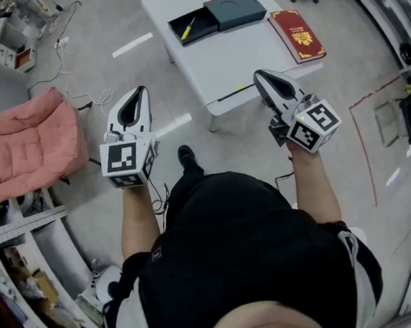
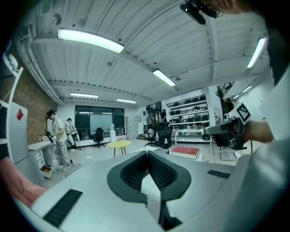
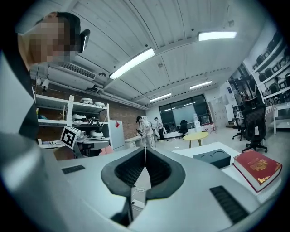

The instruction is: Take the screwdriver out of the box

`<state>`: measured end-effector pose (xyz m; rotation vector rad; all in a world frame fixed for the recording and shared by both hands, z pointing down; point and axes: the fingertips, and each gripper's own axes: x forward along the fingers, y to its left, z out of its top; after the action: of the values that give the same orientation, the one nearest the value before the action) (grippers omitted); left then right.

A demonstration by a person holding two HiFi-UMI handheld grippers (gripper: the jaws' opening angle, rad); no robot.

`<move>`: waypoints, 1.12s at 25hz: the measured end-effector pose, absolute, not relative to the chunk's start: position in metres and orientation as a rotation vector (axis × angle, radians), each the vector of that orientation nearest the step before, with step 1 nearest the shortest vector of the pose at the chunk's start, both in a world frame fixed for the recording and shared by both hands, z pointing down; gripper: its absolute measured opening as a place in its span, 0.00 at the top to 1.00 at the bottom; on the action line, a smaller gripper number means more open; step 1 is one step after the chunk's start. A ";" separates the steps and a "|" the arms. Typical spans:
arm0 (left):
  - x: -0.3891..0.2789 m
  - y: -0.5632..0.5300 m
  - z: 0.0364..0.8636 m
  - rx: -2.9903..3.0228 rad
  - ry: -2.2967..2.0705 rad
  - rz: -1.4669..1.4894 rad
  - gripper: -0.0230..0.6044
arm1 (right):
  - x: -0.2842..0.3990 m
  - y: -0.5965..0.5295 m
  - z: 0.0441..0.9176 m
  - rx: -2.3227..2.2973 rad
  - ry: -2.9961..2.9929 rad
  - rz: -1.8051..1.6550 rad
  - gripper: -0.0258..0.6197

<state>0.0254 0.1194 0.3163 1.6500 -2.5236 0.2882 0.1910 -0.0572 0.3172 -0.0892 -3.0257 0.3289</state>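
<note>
yellow-handled screwdriver (image 1: 188, 28) lies slanted inside the open, shallow black box (image 1: 206, 22).

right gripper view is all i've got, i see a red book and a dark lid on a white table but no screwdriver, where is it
Observer: The head view shows the yellow-handled screwdriver lying in the open black box, which sits right beside that lid, on its left as the person faces it.
Operator: left gripper got anything in it
Observer: No. In the left gripper view the left gripper has its jaws together with nothing between them.
Operator: how close are we to the box
Observer: Not close. In the head view the left gripper and the right gripper are at the near side of the table; the box is at its far side.
</note>
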 end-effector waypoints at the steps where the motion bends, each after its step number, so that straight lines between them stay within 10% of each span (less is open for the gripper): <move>1: 0.014 0.112 0.317 1.675 -2.508 0.277 0.93 | 0.179 -0.060 0.318 -0.079 -3.022 0.328 0.91; 28: -0.174 0.079 0.354 1.735 -2.326 0.108 0.93 | 0.002 -0.094 0.340 0.073 -2.922 0.336 0.91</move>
<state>-0.1739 0.0789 0.3538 1.7346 -2.3261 0.1084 0.0023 -0.0942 0.3398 0.0732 -2.9224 0.3362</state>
